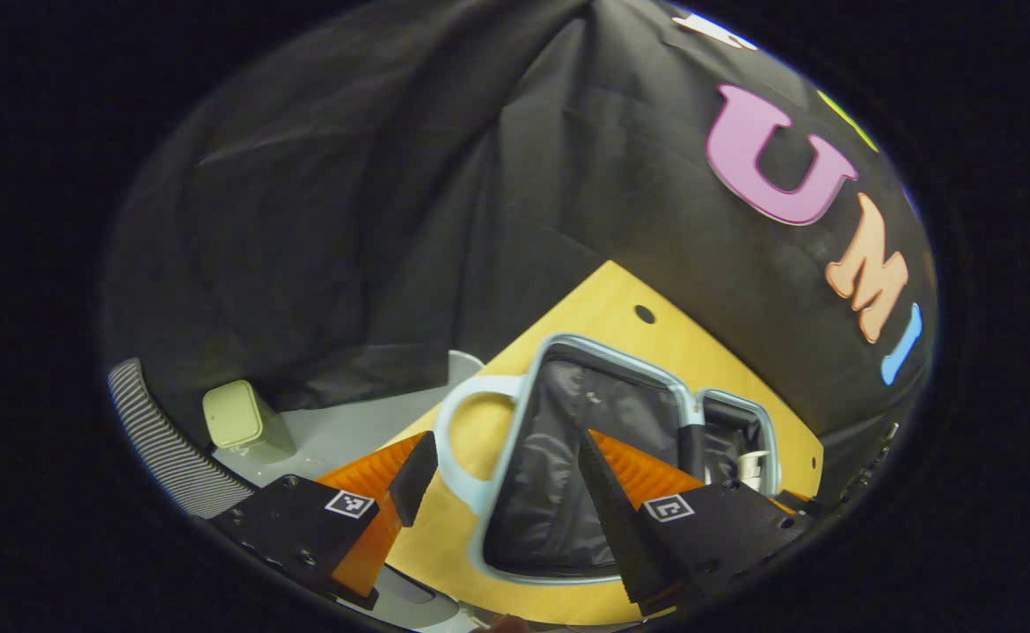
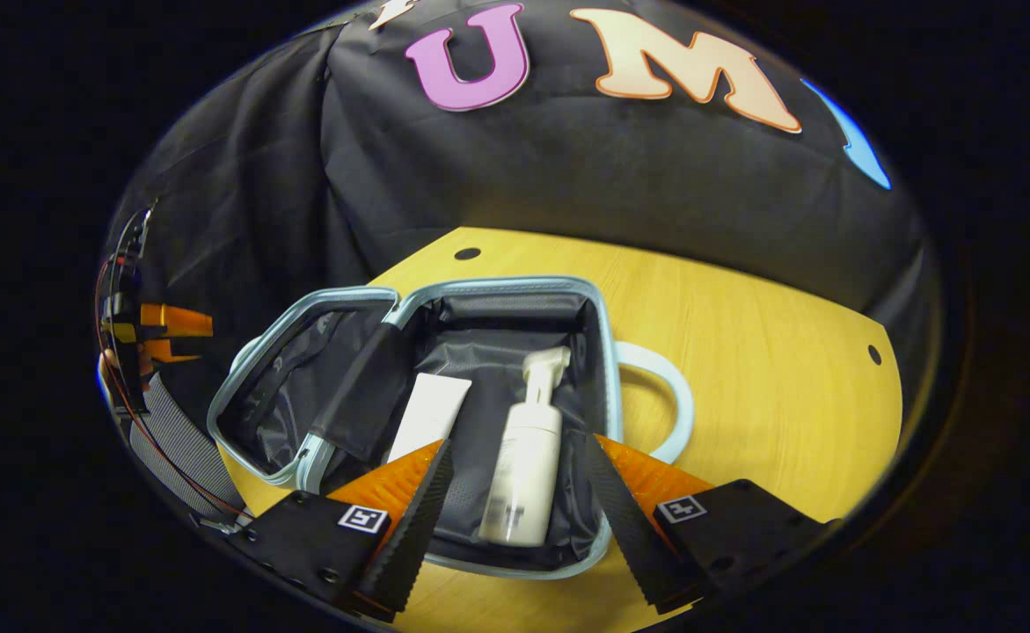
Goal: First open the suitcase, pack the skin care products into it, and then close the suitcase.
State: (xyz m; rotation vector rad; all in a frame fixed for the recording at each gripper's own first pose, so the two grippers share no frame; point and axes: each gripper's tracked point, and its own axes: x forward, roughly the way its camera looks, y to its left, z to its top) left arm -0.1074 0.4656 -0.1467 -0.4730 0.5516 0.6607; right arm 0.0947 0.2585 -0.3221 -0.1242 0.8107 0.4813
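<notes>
Both grippers hang with fingers spread apart, grasping nothing, above an opened suitcase on a wooden table. Seen in the right gripper view, the right gripper [image 2: 515, 501] hovers over the near edge of the suitcase [image 2: 598, 352], a small pale-blue case with a dark fabric lining, lying flat with its two halves unfolded side by side. Inside the right-hand half lie two skin care products: a white pump bottle [image 2: 528, 466], its nozzle pointing toward the far rim, and just beside it on the left a white tube [image 2: 427, 413], partly hidden behind one finger. A dark strap [image 2: 361, 396] runs across the hinge between the halves. The left-hand half [image 2: 259, 413] holds only its crumpled lining. A pale-blue handle [image 2: 668, 396] loops out from the case's right side onto the table [image 2: 743, 352].

From the left gripper view, the left gripper [image 1: 501, 475] is poised over the empty half [image 1: 567, 457] of the same suitcase [image 1: 515, 413], with a handle [image 1: 457, 431] between its fingers and the pump bottle's top [image 1: 752, 466] just visible in the far half. Beyond the table's edge stands a pale green box [image 1: 237, 418] on a grey surface [image 1: 347, 431], near a striped sleeve [image 1: 163, 440]. In the right gripper view, the left gripper [image 2: 163, 338] appears at the far left, held above a striped sleeve [image 2: 180, 448].
</notes>
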